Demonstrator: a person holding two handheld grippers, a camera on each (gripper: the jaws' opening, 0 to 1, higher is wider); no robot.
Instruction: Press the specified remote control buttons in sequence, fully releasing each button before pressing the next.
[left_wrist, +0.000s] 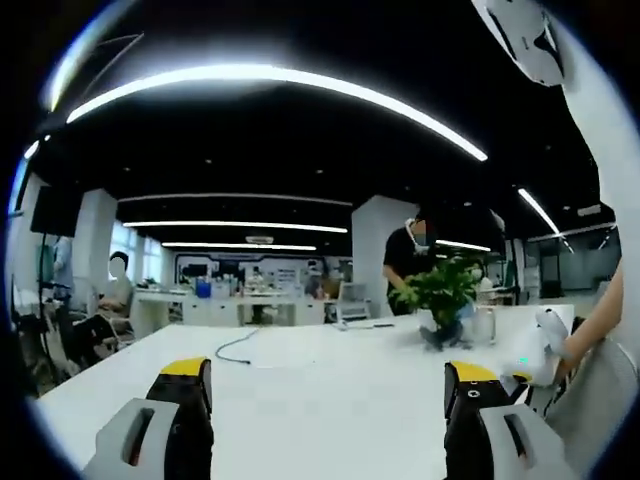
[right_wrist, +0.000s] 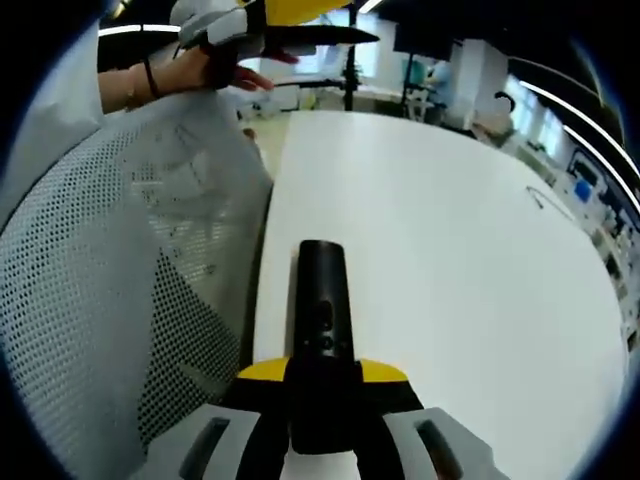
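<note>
Your right gripper (right_wrist: 318, 400) has its fingers closed on the near end of the black remote (right_wrist: 321, 300), which juts out over the white table (right_wrist: 450, 250) just beside the mesh chair back (right_wrist: 90, 330). It looks light, stiff and smooth-sided, so it may slip or pivot when a button is pushed; keep hold low on the body, clear of the buttons. Your left gripper (left_wrist: 330, 400) hangs over the table, fingers spread wide, holding nothing.

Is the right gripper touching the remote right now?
Touching. The right gripper view shows the right gripper with both jaws closed against the black remote.
</note>
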